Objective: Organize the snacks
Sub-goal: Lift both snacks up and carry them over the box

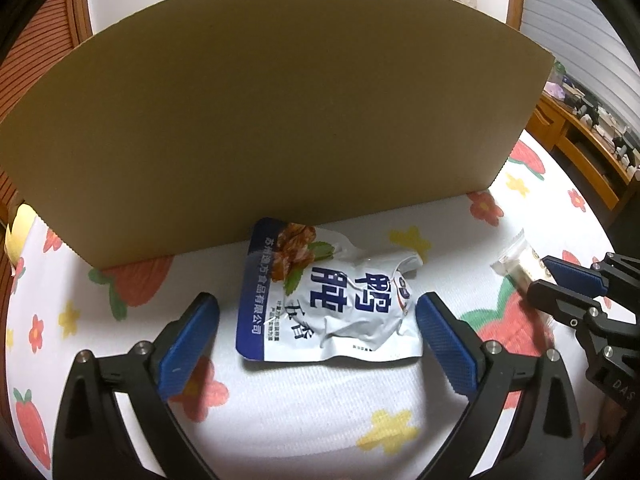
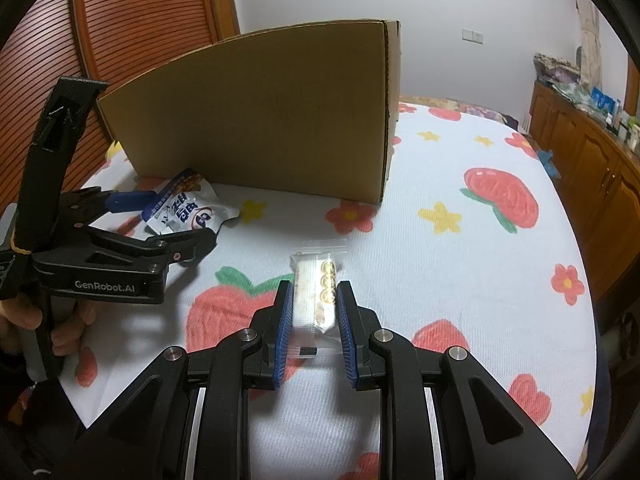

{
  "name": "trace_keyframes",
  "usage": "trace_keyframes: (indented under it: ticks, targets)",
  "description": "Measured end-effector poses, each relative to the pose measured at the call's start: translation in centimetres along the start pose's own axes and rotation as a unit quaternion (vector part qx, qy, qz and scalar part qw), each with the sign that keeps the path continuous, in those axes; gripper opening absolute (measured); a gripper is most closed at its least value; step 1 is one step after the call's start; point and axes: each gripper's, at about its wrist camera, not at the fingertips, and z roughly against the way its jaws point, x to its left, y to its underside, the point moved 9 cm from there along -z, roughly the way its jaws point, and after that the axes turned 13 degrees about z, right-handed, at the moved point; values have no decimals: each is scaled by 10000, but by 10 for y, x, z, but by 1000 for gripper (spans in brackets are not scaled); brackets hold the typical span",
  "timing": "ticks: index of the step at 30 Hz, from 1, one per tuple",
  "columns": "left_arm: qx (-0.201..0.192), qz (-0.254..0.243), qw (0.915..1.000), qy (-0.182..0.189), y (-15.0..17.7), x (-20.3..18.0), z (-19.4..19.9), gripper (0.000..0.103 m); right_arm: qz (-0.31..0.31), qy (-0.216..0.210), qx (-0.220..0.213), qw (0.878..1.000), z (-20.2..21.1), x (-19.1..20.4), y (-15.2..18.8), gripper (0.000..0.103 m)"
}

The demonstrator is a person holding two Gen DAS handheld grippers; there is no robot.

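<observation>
A white and blue snack pouch (image 1: 328,300) with Chinese lettering lies flat on the bedsheet in front of a brown cardboard box (image 1: 260,128). My left gripper (image 1: 318,304) is open, its blue pads on either side of the pouch without touching it. In the right wrist view the pouch (image 2: 188,208) lies beside the box (image 2: 272,120). My right gripper (image 2: 314,292) is shut on a clear-wrapped biscuit pack (image 2: 316,296) resting on the sheet. That pack (image 1: 516,264) shows in the left wrist view at the right gripper's tips.
The bed has a white sheet (image 2: 460,248) with strawberry and flower prints. A wooden headboard (image 2: 132,36) stands at the left behind the box. A wooden cabinet (image 2: 592,168) with clutter runs along the right side.
</observation>
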Motion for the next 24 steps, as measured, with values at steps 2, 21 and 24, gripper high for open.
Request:
trace_keyframes:
  ticks: [2,21,24]
  targets:
    - [36,-41,10000,23,0,-4,-1,100,-4,-8,3,10000,0,0,0,20]
    - [174,-303,9988,355,-16,0,-5,81,12,-19,13,10000,0,-1,1,20]
    - [149,-253,9979,586,-12,1,2,78,15,-22,18,10000,-1,-1,1,20]
